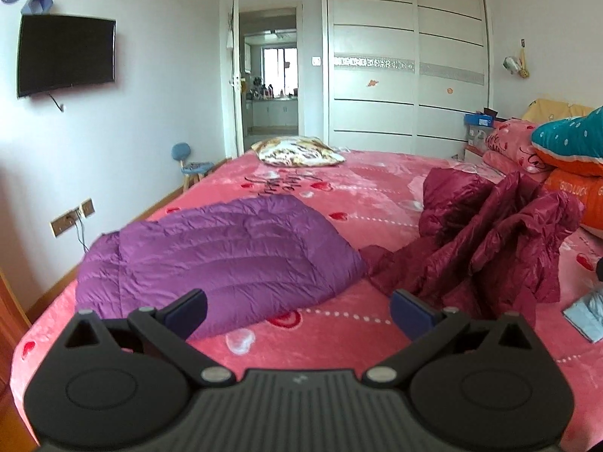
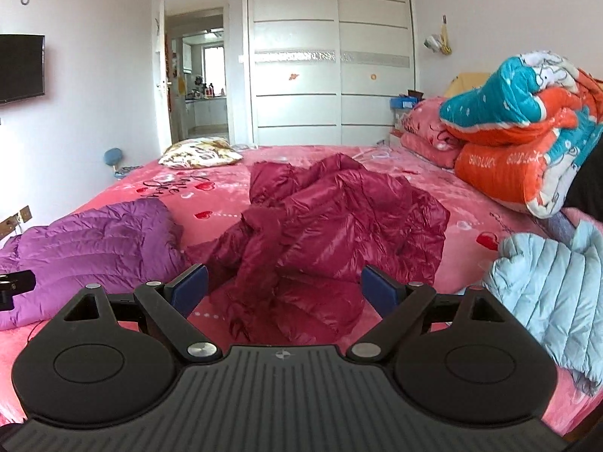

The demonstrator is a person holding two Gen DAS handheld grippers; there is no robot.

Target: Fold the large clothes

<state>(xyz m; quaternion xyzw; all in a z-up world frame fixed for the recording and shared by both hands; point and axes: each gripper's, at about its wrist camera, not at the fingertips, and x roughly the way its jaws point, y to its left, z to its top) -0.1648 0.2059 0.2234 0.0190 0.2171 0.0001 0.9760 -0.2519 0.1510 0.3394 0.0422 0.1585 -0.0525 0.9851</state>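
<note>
Loosely on bed (image 2: 339,158): crumpled maroon jacket (image 2: 339,222); purple jacket (image 1: 226,248)

Both views are taken from low above the near edge of a bed (image 1: 339,342), looking along it toward the wardrobe (image 1: 407,56) and the open doorway (image 1: 269,75) on the far wall. The left view is set further left: the purple jacket (image 1: 222,252) is seen close and centred, the maroon jacket (image 1: 486,237) off to the right. The right view is centred on the maroon jacket (image 2: 339,233), with the purple jacket (image 2: 94,248) at its left edge. The jackets, wardrobe (image 2: 331,56), doorway (image 2: 198,75) and bed (image 2: 226,203) are shared by both.
</note>
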